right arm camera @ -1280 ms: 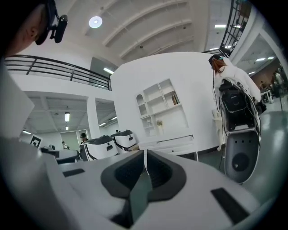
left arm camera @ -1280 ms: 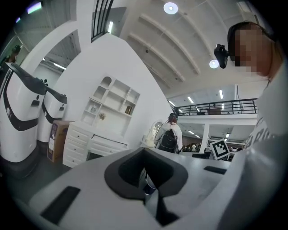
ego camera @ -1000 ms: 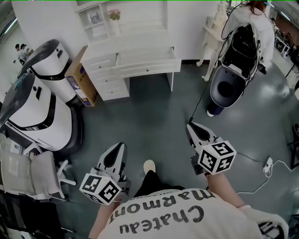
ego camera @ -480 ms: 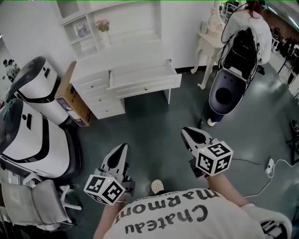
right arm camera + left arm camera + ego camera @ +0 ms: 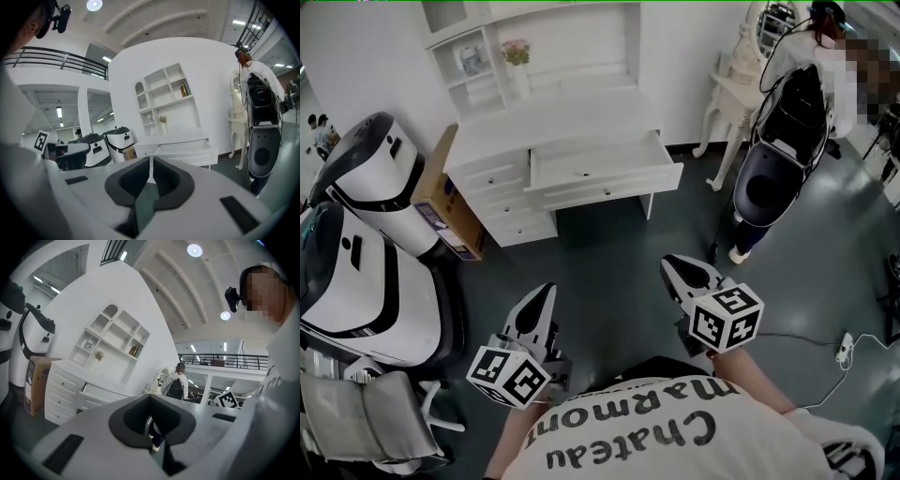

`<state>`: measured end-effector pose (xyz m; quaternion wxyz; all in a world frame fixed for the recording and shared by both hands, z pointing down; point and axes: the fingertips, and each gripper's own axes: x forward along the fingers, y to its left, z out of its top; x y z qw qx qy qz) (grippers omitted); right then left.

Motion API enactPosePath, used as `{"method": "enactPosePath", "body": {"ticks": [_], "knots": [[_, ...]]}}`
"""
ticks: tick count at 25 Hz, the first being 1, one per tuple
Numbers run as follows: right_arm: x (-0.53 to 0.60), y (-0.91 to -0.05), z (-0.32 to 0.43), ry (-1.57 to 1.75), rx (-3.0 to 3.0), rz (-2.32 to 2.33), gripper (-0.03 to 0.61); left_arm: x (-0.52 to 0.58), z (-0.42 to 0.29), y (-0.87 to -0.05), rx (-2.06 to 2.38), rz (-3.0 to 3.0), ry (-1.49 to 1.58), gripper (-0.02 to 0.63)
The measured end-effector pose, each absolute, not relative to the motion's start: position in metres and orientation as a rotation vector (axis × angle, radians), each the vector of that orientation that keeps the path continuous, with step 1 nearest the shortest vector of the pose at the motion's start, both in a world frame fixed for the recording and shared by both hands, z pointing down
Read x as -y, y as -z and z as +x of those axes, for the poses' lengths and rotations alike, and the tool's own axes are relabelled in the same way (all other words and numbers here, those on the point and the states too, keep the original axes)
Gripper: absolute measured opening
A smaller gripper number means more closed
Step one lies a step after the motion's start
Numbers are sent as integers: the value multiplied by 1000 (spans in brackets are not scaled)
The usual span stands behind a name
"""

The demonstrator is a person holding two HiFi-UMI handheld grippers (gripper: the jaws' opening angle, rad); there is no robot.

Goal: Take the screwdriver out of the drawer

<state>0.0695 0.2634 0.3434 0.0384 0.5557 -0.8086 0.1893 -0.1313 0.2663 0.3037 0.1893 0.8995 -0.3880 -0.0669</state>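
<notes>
A white desk (image 5: 553,122) stands against the far wall, and its middle drawer (image 5: 602,165) is pulled open. I see no screwdriver inside it from here. My left gripper (image 5: 544,296) and my right gripper (image 5: 673,267) hang over the dark floor, well short of the desk, both pointing toward it. Both are shut with nothing held. In the left gripper view the gripper (image 5: 150,399) points toward the desk's right side, with the drawer (image 5: 101,391) off to the left. In the right gripper view the gripper (image 5: 151,161) lines up with the open drawer (image 5: 183,147).
Two large white pod machines (image 5: 356,272) and a cardboard box (image 5: 450,202) stand left of the desk. A person with a backpack (image 5: 806,84) stands by a dark pod (image 5: 764,178) and a white side table (image 5: 731,89) at the right. A cable and power strip (image 5: 842,347) lie on the floor.
The view has drawn nearer to the desk, which now looks larger and more central. The foot seen between the grippers is gone from view. Both grippers stay shut.
</notes>
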Motion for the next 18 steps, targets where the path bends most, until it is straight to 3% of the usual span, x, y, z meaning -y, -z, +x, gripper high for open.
{"method": "enactPosePath", "body": {"ticks": [18], "knots": [[-162, -385, 47, -714, 2478, 1559, 41, -185, -172, -336, 1297, 2351, 248, 21]]}}
